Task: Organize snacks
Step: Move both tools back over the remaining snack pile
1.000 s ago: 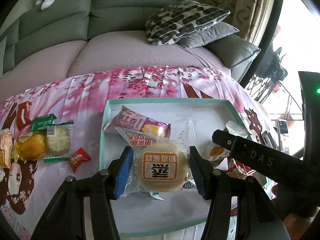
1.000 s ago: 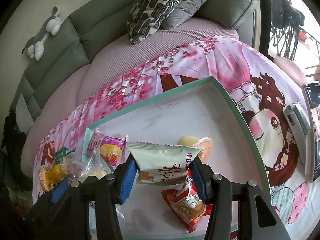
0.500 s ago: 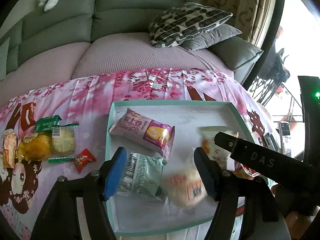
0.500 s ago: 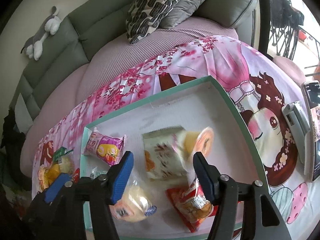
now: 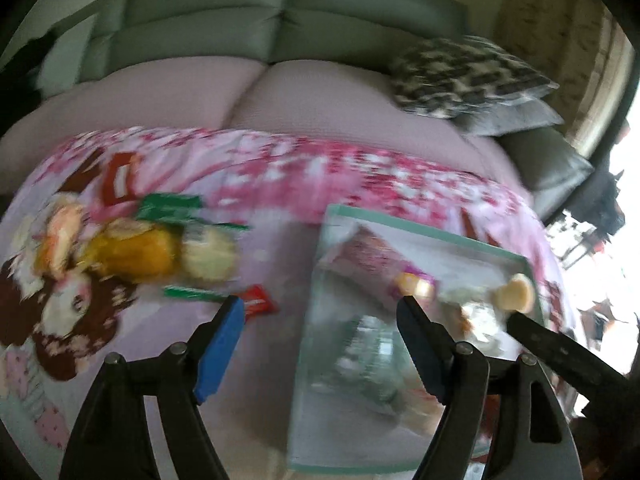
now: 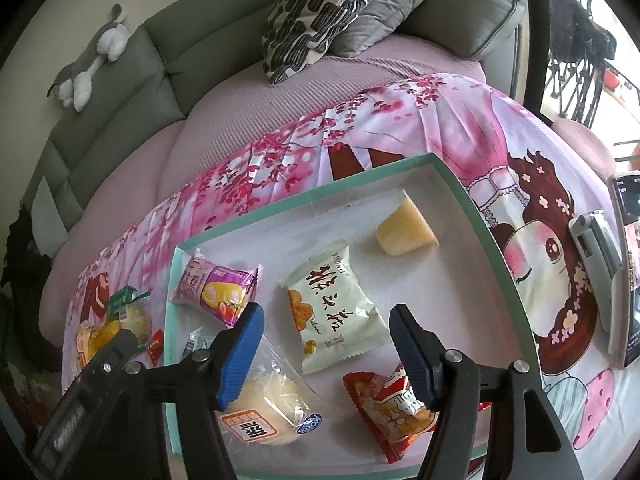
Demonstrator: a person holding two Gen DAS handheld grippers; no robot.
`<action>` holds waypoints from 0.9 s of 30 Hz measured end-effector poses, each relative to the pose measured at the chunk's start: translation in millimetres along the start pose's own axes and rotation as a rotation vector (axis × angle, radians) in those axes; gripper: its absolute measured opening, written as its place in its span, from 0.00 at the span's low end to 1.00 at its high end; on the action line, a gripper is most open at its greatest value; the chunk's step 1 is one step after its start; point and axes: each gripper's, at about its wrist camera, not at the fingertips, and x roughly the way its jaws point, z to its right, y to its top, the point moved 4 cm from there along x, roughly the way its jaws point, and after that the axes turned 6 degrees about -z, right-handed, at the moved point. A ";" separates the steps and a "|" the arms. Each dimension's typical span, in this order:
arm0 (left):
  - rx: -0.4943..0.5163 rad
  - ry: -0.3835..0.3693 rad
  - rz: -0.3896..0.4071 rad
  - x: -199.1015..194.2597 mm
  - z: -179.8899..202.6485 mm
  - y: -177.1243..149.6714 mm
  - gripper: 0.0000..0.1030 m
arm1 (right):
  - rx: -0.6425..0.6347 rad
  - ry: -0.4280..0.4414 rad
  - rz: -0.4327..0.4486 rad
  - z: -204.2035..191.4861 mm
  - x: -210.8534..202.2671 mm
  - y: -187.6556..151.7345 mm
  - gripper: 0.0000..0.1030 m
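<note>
A teal-rimmed white tray [image 6: 304,200] on a pink printed cloth holds a cream snack packet [image 6: 334,306], a pink packet [image 6: 216,290], a round bun in clear wrap [image 6: 266,408], a red packet [image 6: 390,408] and a yellow jelly cup [image 6: 404,230]. My right gripper [image 6: 326,354] is open and empty above the tray's front. My left gripper [image 5: 320,340] is open and empty over the tray's left rim [image 5: 316,292]; its view is blurred. Loose snacks [image 5: 136,252] and a red candy [image 5: 258,300] lie on the cloth to the left.
A grey sofa with pink seat cover [image 6: 280,100] and patterned cushions [image 6: 320,12] stands behind the table. A phone [image 6: 626,272] and a grey device [image 6: 596,248] lie at the right edge. The left gripper's body [image 6: 92,396] shows at lower left in the right wrist view.
Both grippers opened and dropped their snacks into the tray: the bun from the left, the cream packet from the right. The left gripper has since swung left toward the loose snacks.
</note>
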 end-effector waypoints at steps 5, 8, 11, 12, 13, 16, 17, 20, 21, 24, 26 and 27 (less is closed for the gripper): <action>-0.074 0.098 0.007 2.7 -29.4 3.4 0.93 | -0.019 -0.007 0.008 -3.7 0.4 0.3 0.95; -0.114 0.132 0.019 0.2 -43.9 3.0 0.93 | -0.027 -0.015 0.009 -4.5 1.3 0.1 1.00; -0.153 0.152 0.018 0.6 -56.2 3.6 0.94 | -0.034 -0.015 0.007 -5.5 2.7 -0.4 1.00; -0.160 0.158 0.016 1.2 -58.0 3.8 0.96 | -0.037 -0.015 0.008 -6.0 3.0 -0.5 1.00; -0.167 0.168 0.014 1.5 -60.5 3.7 0.96 | -0.042 -0.017 0.010 -7.0 3.1 -0.7 1.00; -0.173 0.196 0.005 2.1 -65.7 2.9 0.97 | -0.059 -0.021 0.017 -9.6 3.2 -1.1 1.00; -0.175 0.200 0.003 2.3 -66.8 2.5 0.97 | -0.065 -0.023 0.020 -10.8 3.1 -1.3 1.00; -0.179 0.201 -0.001 2.2 -68.3 1.6 0.97 | -0.078 -0.028 0.029 -13.5 2.6 -1.4 1.00; -0.178 0.202 -0.001 2.1 -68.5 1.6 0.97 | -0.082 -0.029 0.031 -14.0 2.3 -1.3 1.00; -0.177 0.202 0.000 2.0 -68.6 2.0 0.97 | -0.096 -0.036 0.045 -16.2 0.7 -1.2 1.00; -0.177 0.203 -0.001 1.8 -69.0 2.4 0.97 | -0.109 -0.036 0.062 -18.7 -1.9 -0.7 1.00; -0.175 0.206 0.001 1.2 -69.8 3.4 0.97 | -0.116 -0.031 0.071 -20.6 -3.8 -0.6 1.00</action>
